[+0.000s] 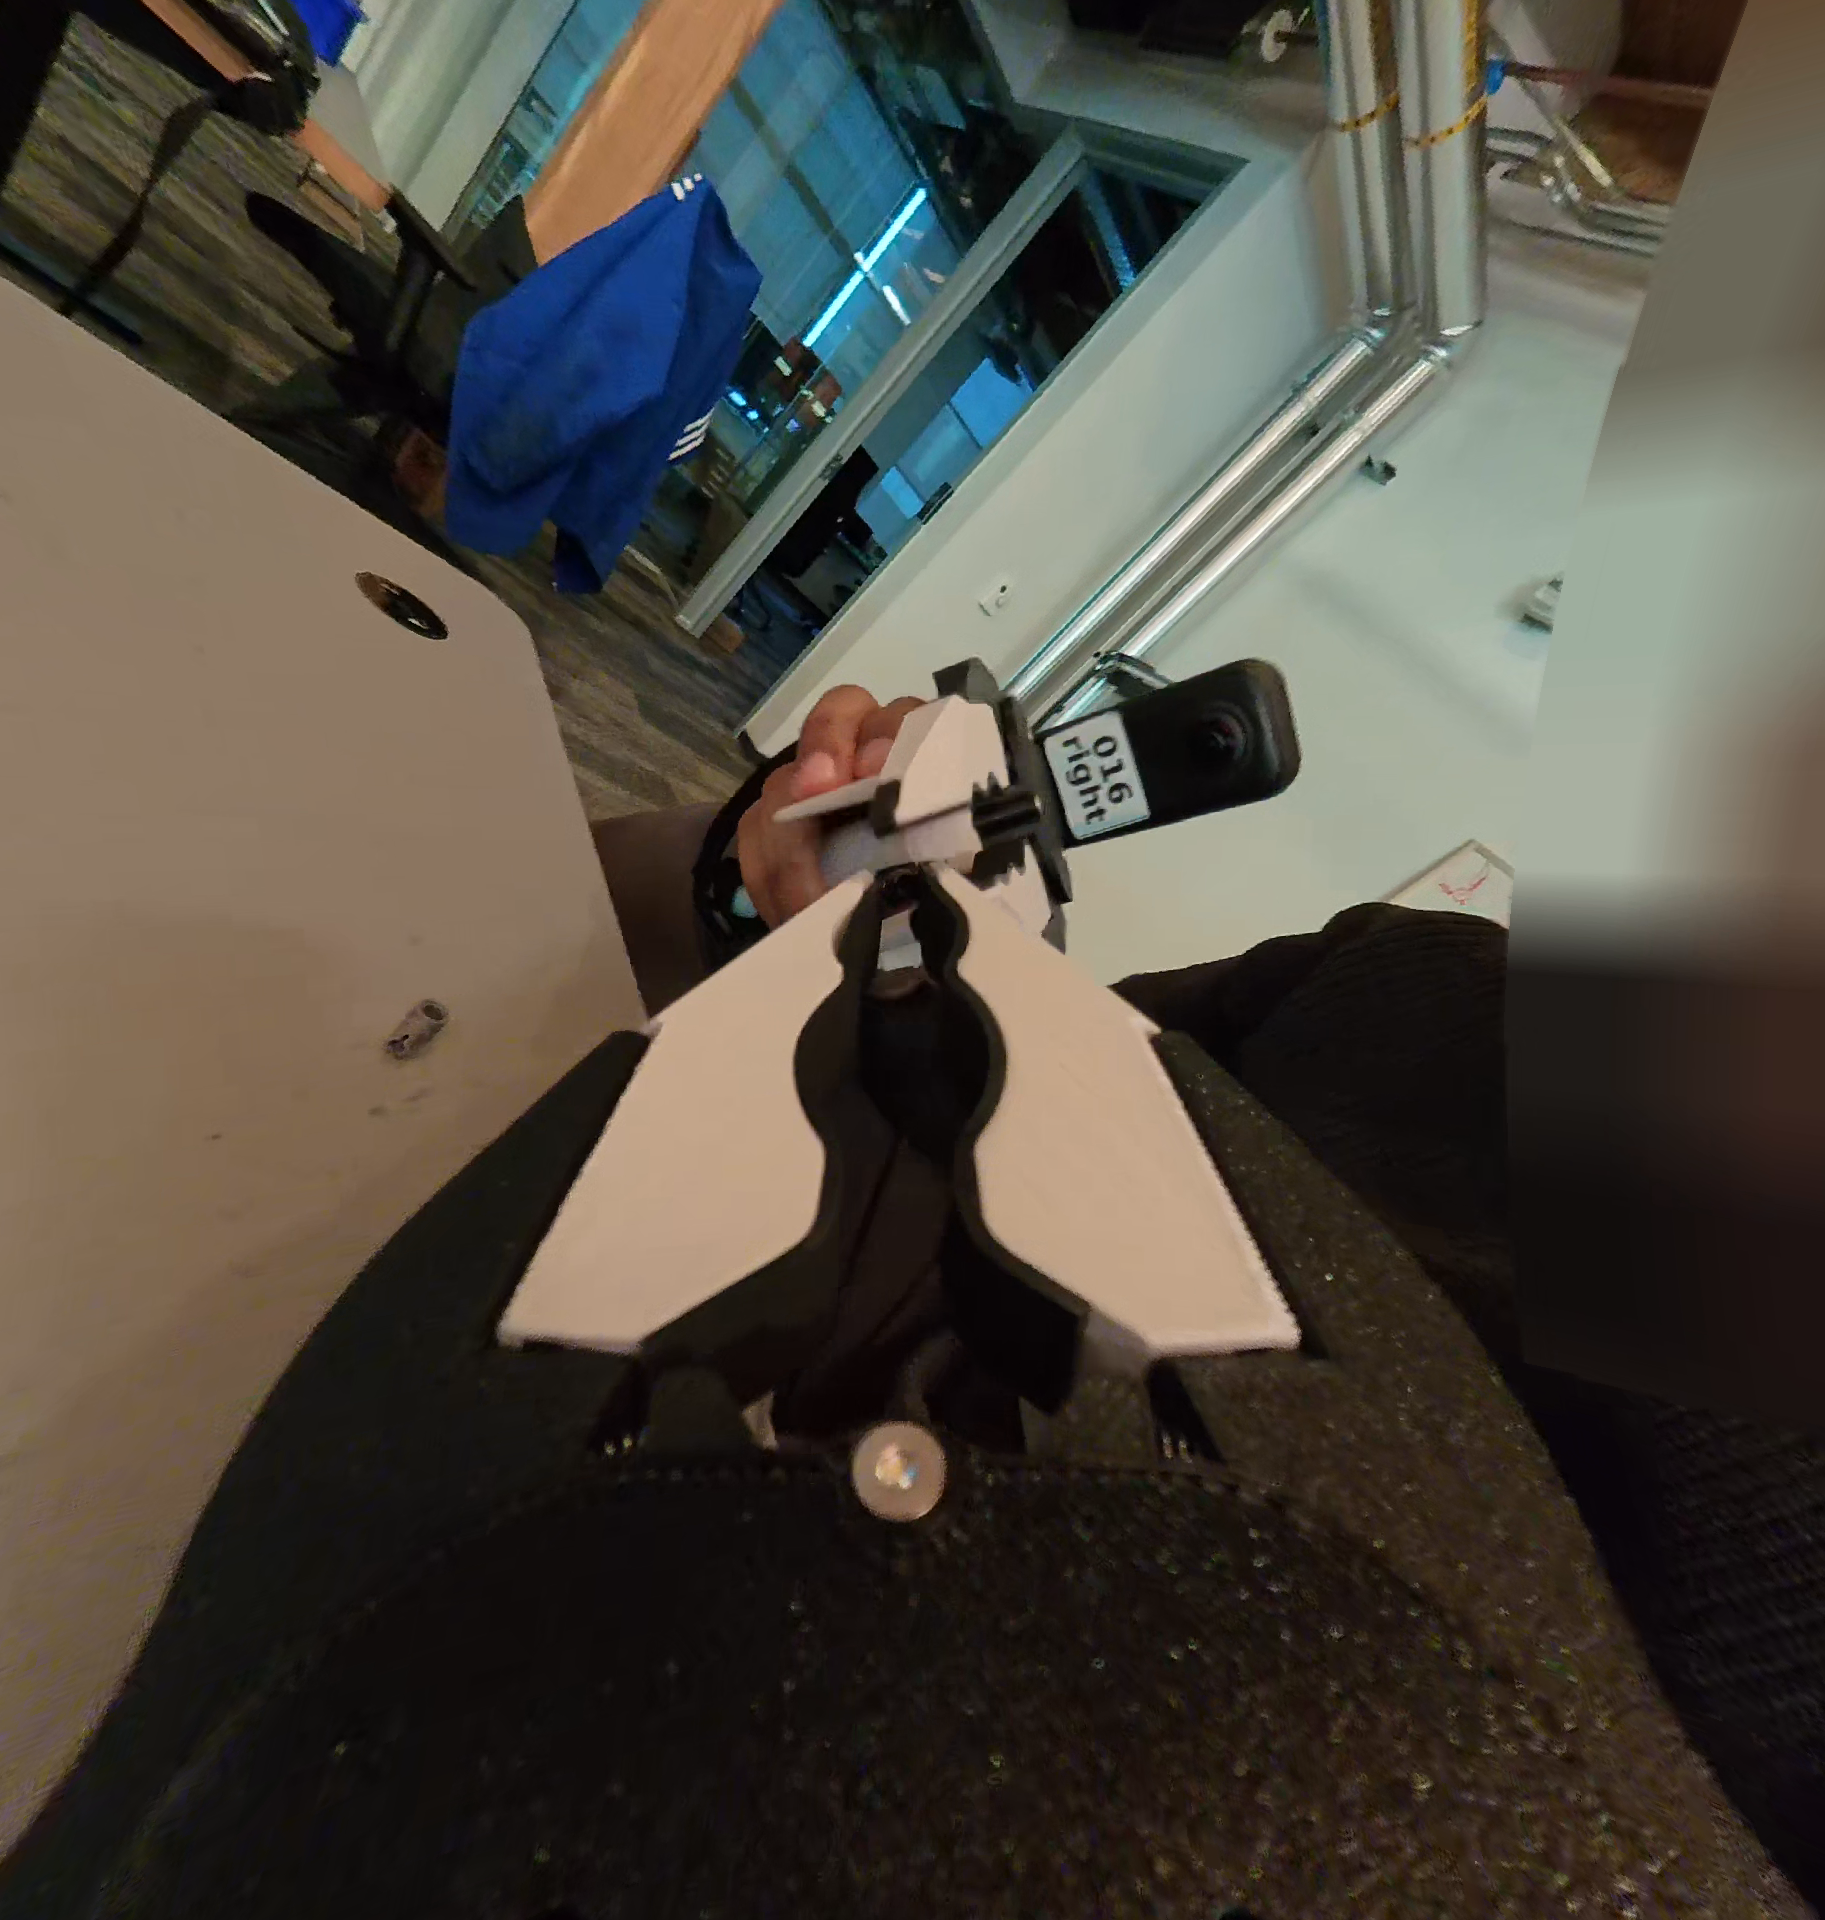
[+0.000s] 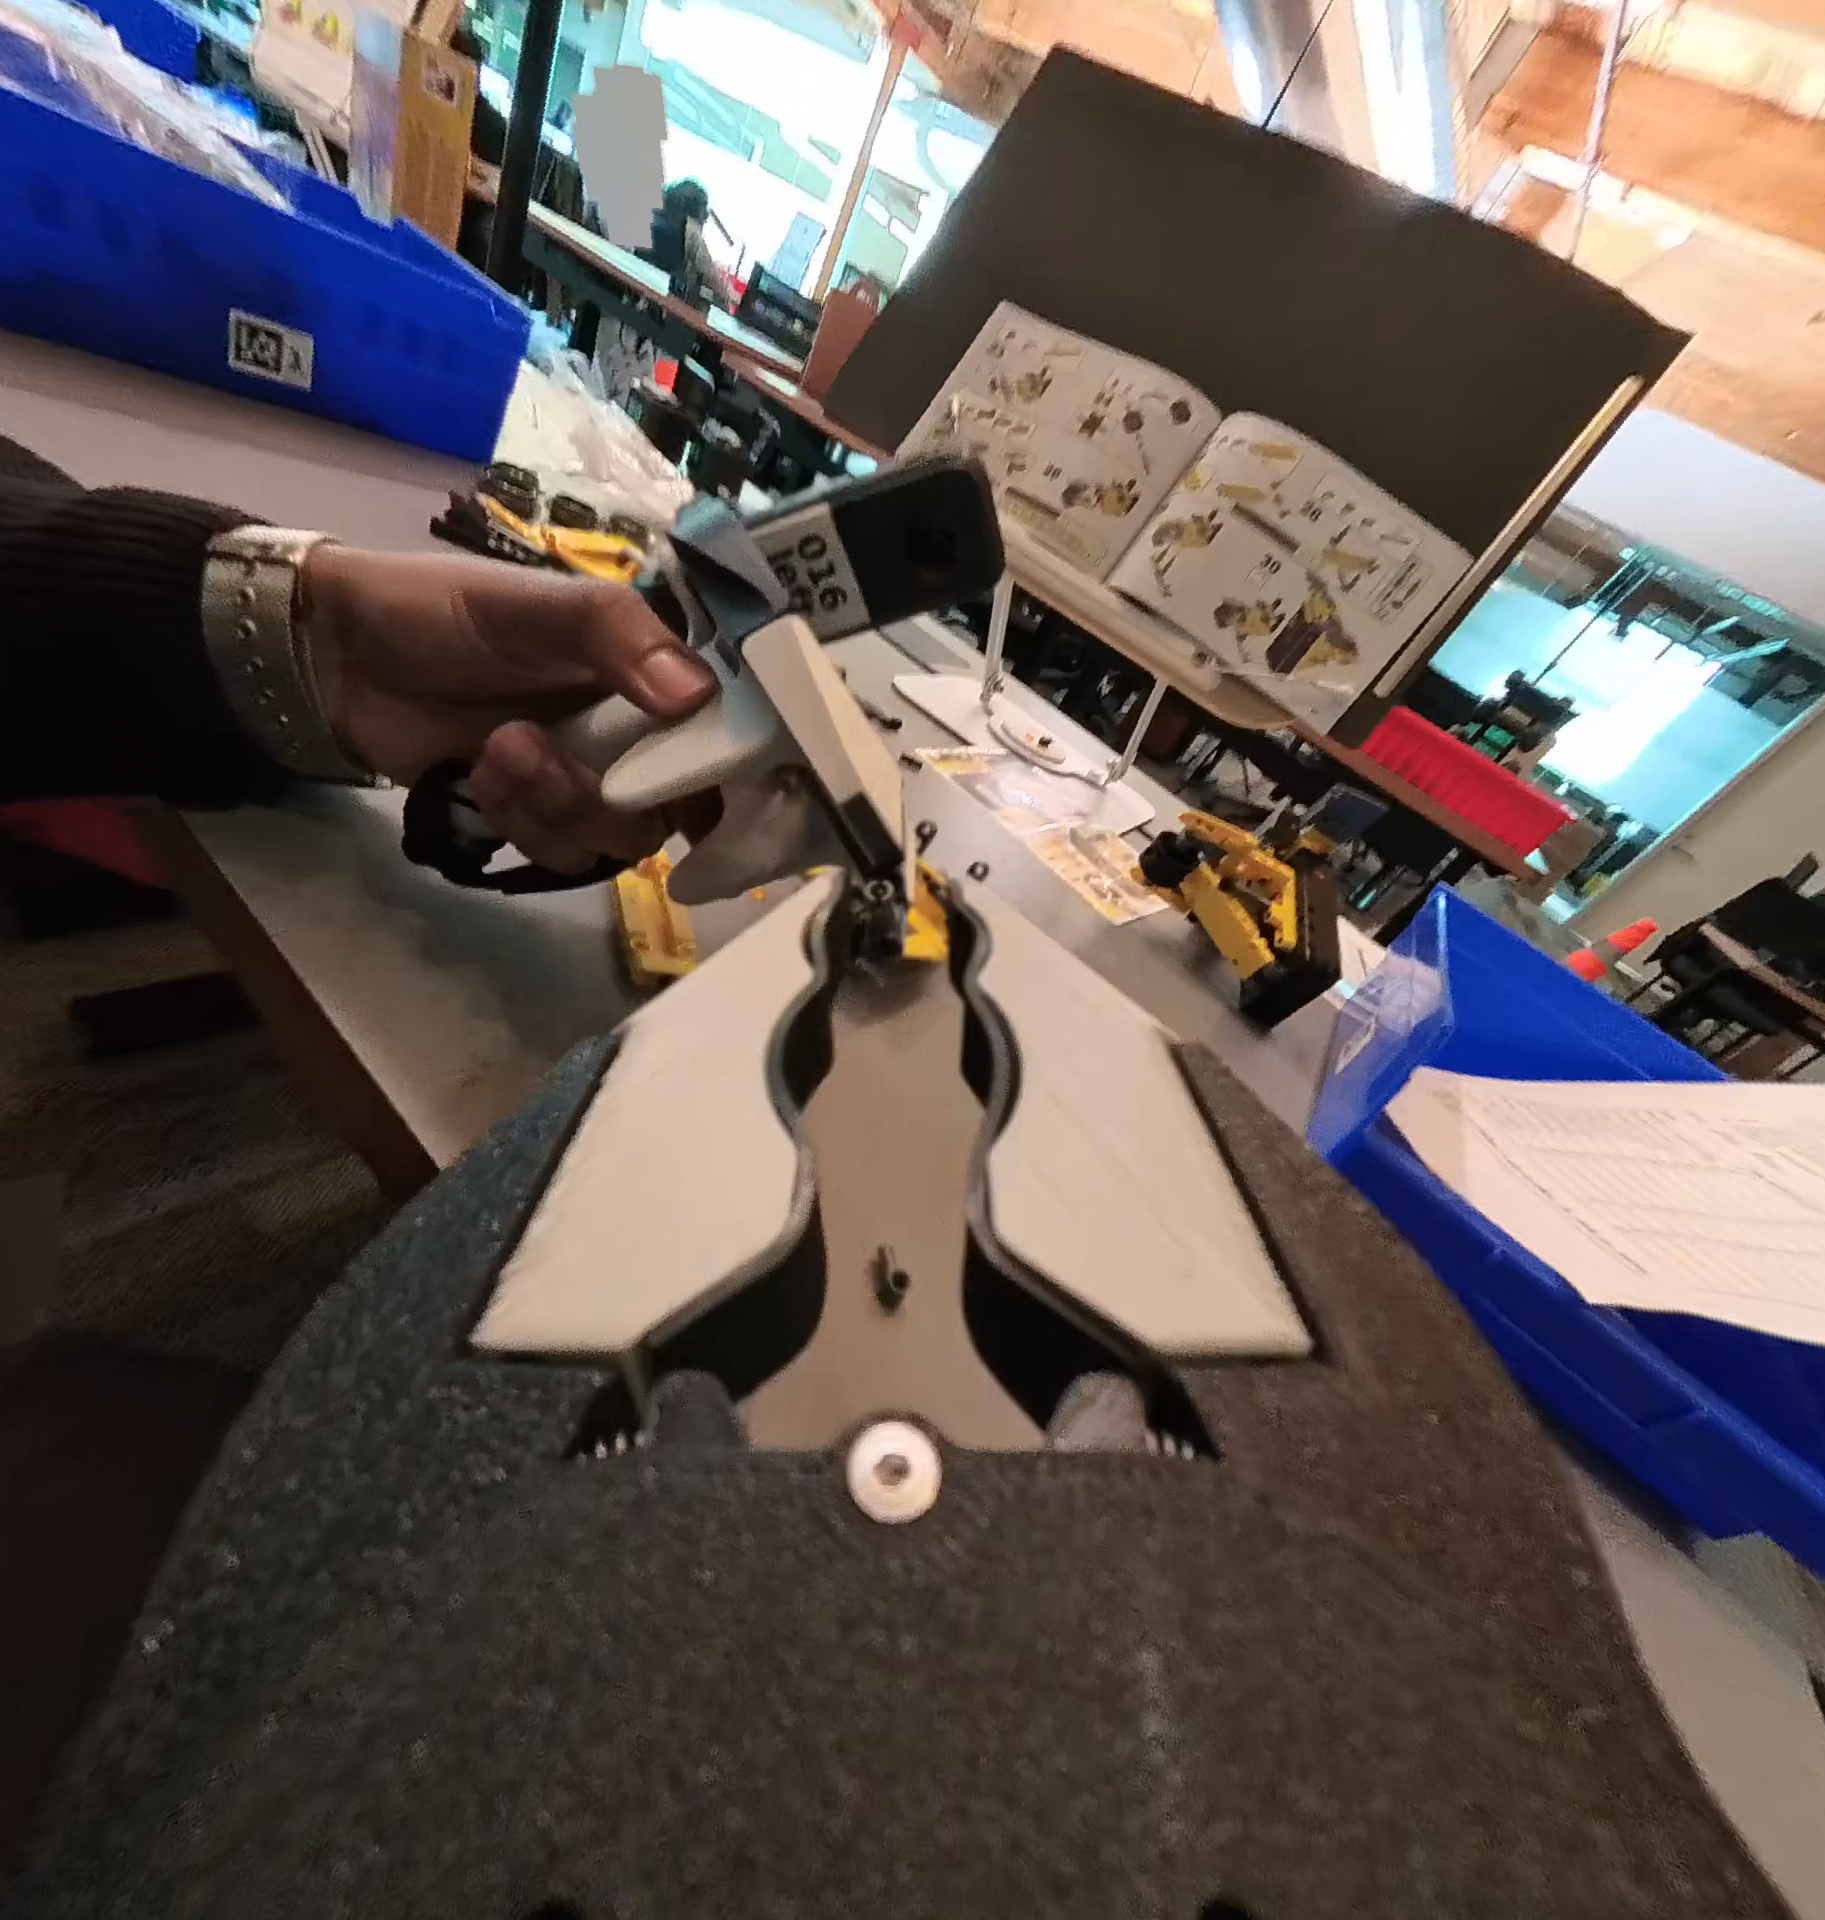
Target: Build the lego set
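My right gripper (image 2: 892, 920) is shut on a small yellow and black brick piece (image 2: 923, 925), held above the grey table (image 2: 451, 987). My left gripper (image 1: 903, 904) is closed at the tips on a small black part (image 1: 892, 914). It meets the right gripper tip to tip. In the right wrist view the left gripper's white fingers (image 2: 835, 717) come down from the upper left onto the same piece, with a hand (image 2: 492, 665) on its handle. In the left wrist view the right gripper's camera (image 1: 1199, 743) and the hand holding it sit just beyond my tips.
A yellow brick vehicle (image 2: 1240, 914) stands to the right. An open instruction booklet (image 2: 1178, 499) rests on a stand behind. A loose yellow piece (image 2: 653, 925) and a black pin (image 2: 887, 1278) lie on the table. Blue bins stand far left (image 2: 212, 260) and near right (image 2: 1614, 1299). Less than 4 cm separates the two grippers' tips.
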A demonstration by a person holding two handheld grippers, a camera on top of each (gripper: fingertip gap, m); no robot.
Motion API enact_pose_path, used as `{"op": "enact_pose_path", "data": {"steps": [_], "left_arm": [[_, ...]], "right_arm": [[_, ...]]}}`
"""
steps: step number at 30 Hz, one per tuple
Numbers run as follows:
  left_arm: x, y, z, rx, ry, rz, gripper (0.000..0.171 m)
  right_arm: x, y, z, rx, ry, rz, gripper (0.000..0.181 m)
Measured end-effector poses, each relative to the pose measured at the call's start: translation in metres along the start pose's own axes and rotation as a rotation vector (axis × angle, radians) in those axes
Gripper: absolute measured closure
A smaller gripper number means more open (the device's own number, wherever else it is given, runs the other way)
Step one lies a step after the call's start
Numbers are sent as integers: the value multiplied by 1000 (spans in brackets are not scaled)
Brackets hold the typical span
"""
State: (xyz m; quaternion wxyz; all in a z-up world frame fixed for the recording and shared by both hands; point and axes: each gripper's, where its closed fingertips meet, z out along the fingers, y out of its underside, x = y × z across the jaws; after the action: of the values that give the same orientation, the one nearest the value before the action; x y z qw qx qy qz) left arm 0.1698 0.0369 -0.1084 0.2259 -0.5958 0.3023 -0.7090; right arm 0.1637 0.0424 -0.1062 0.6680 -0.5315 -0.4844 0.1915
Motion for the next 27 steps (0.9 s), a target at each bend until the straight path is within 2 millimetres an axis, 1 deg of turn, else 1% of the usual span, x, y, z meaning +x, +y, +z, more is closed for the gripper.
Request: {"op": "enact_pose_path", "data": {"steps": [3,6,10,15,18,25,27], "left_arm": [[4,-2,-1,17,37,-21,169],[11,-5,-2,35,95,-50,169],[18,-6,-3,44,159,-79,170],[21,-1,1,12,179,-93,170],[22,0,1,12,187,-97,170],[27,1,1,8,234,-127,169],[26,1,1,6,235,-134,169]], "right_arm": [[-3,-9,-3,54,-17,10,157],[-4,-12,-4,75,-36,37,154],[-5,-15,-6,98,-33,17,160],[-6,-17,-6,110,-28,0,168],[-8,-18,-6,118,-28,-13,173],[-11,-23,-7,154,-35,-24,173],[-11,-23,-7,156,-33,-63,174]]}}
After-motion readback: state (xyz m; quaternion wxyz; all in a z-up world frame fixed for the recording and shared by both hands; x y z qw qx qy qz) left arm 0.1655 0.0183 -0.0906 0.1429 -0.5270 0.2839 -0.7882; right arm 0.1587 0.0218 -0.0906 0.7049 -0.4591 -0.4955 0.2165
